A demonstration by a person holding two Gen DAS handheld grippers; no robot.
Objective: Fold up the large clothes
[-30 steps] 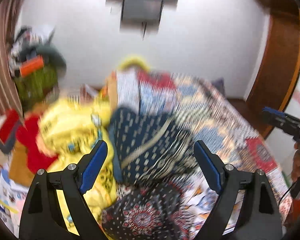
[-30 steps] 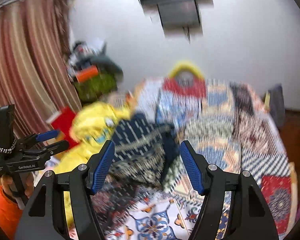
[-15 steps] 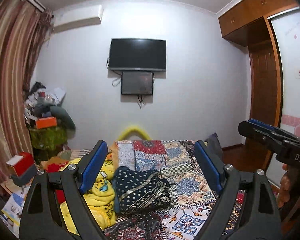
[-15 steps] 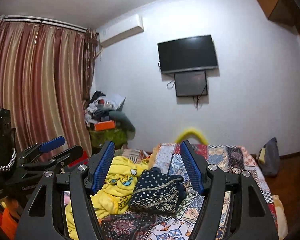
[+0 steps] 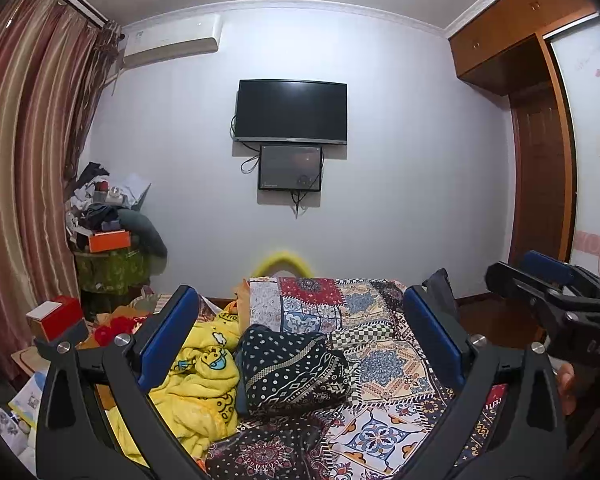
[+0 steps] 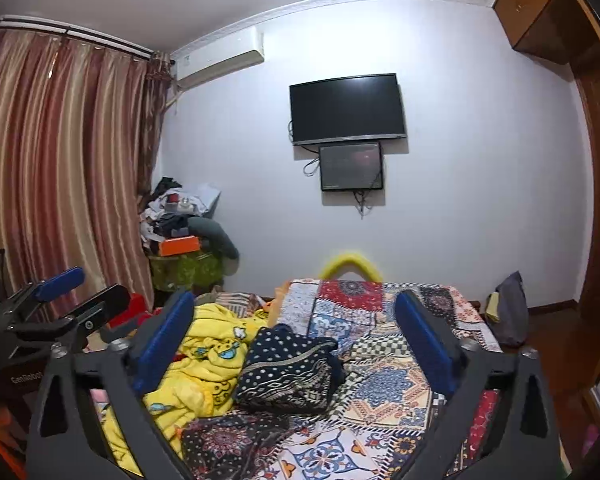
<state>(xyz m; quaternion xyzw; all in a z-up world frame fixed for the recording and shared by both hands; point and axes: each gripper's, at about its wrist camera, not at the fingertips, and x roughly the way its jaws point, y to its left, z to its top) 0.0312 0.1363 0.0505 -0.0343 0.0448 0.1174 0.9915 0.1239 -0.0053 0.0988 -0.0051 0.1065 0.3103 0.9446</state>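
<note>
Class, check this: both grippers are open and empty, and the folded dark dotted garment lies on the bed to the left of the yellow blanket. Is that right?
Not quite. The garment lies to the right of the yellow blanket, as both wrist views show. The rest holds: the left gripper and right gripper are open and empty, and the garment is on the bed.

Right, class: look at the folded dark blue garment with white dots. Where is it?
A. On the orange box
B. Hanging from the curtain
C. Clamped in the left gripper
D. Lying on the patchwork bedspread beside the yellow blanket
D: the folded dark blue garment lies on the patchwork bedspread, right beside the yellow blanket; neither gripper touches it.
</note>
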